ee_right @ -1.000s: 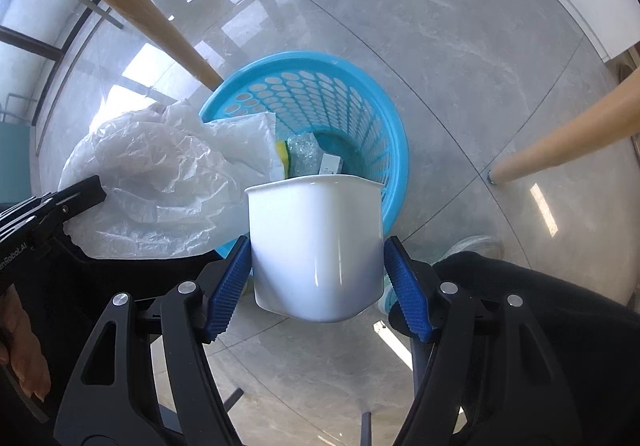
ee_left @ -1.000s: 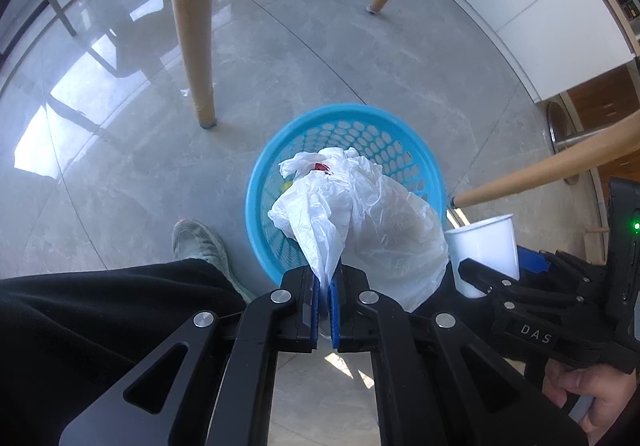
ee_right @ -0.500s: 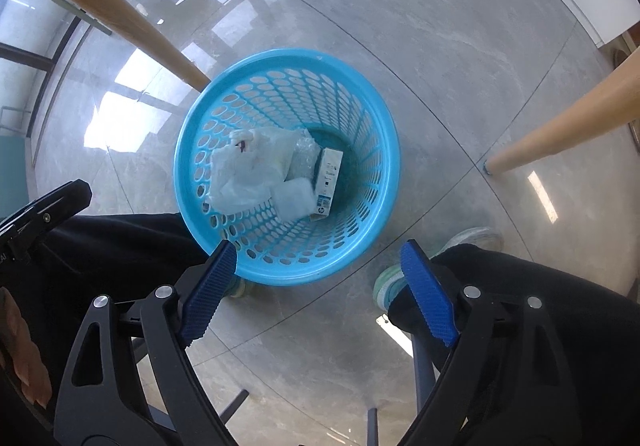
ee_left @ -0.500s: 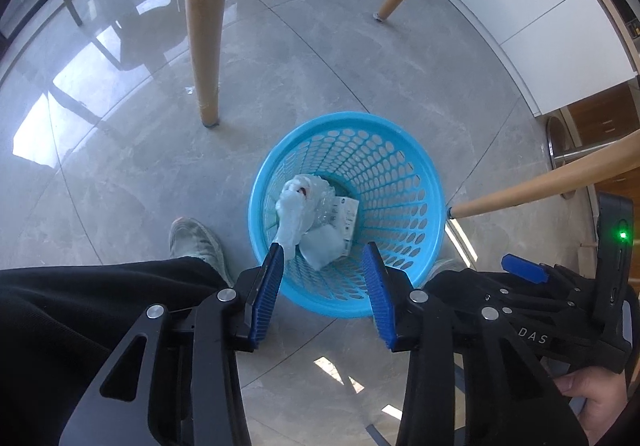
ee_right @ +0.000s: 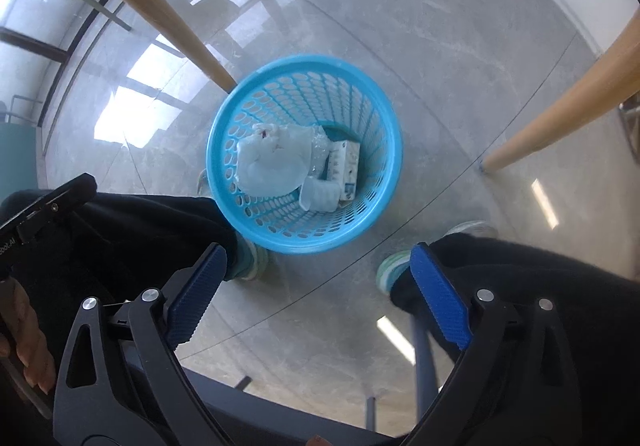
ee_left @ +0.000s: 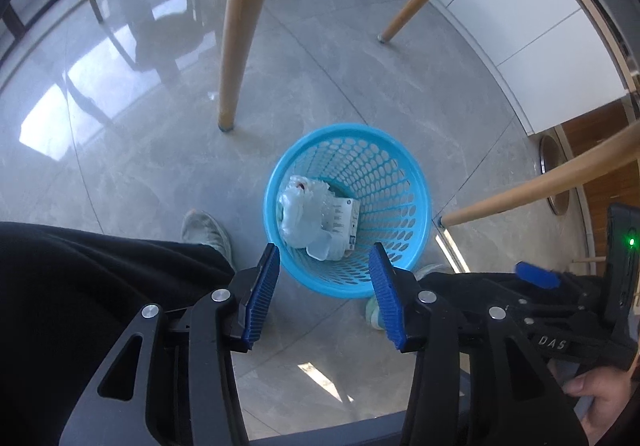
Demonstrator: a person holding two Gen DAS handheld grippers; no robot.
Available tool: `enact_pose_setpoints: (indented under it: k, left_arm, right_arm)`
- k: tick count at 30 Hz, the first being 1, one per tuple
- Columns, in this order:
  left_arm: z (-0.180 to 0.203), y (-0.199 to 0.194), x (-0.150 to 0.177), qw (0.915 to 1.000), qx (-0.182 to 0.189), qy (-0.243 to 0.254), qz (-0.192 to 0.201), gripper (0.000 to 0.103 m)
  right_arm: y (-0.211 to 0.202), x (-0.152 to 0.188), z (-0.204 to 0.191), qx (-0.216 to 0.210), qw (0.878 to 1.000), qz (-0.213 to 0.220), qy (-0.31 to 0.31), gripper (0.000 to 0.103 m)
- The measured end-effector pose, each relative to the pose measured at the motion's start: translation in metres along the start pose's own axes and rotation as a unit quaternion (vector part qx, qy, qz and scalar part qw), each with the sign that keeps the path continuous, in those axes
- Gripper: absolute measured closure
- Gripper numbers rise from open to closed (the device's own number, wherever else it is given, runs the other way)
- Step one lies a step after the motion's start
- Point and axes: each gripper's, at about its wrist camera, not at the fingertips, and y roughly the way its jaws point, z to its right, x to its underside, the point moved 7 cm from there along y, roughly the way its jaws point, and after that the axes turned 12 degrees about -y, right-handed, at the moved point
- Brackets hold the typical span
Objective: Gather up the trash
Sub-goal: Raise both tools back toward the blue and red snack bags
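1. The grey tiled floor [ee_left: 160,166] fills both views, and it looks farther off than a second ago: both of your grippers have risen, so the blue basket [ee_left: 400,182] now sits smaller, at centre frame.
2. Wooden legs [ee_left: 236,26] stand around the basket; your dark trousers [ee_left: 80,306] and shoes [ee_left: 204,230] lie at the lower edge.
3. Your right gripper [ee_right: 316,298] has just been opening and now stands wide with nothing between its jaws; the white cup [ee_right: 320,196] it held a second ago lies in the basket.
4. Your left gripper [ee_left: 324,292] has just been opening too, to a middling gap with nothing in it; the white plastic bag [ee_left: 300,210] it pinched now rests in the basket, beside a small white carton [ee_left: 342,220].
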Motion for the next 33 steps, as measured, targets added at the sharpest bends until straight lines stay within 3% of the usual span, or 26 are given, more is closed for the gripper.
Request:
enact_pose_setpoints:
  k: [9, 12, 19, 26, 33]
  left_arm:
    - [-0.006, -0.05, 0.027, 0.9993, 0.012, 0.031, 0.016, 0.042]
    - [-0.004, -0.069, 0.036, 0.998, 0.003, 0.053, 0.033, 0.029]
    - [0.005, -0.108, 0.052, 0.9897, -0.024, 0.113, 0.084, 0.01]
    - [0.008, -0.141, 0.056, 0.9821, -0.032, 0.139, 0.123, 0.006]
    - [0.013, -0.178, 0.058, 0.9758, -0.014, 0.151, 0.158, 0.006]
  right_arm:
    - [-0.049, 0.038, -0.008, -0.011, 1.0, 0.023, -0.004, 0.009]
    - [-0.068, 0.052, -0.013, -0.012, 0.999, 0.041, -0.011, 0.009]
    - [-0.106, 0.081, -0.017, -0.004, 0.997, 0.08, -0.016, 0.009]
    - [-0.146, 0.098, -0.026, 0.015, 0.992, 0.123, -0.036, 0.009]
    - [-0.199, 0.104, -0.035, 0.017, 0.983, 0.175, -0.049, 0.009]
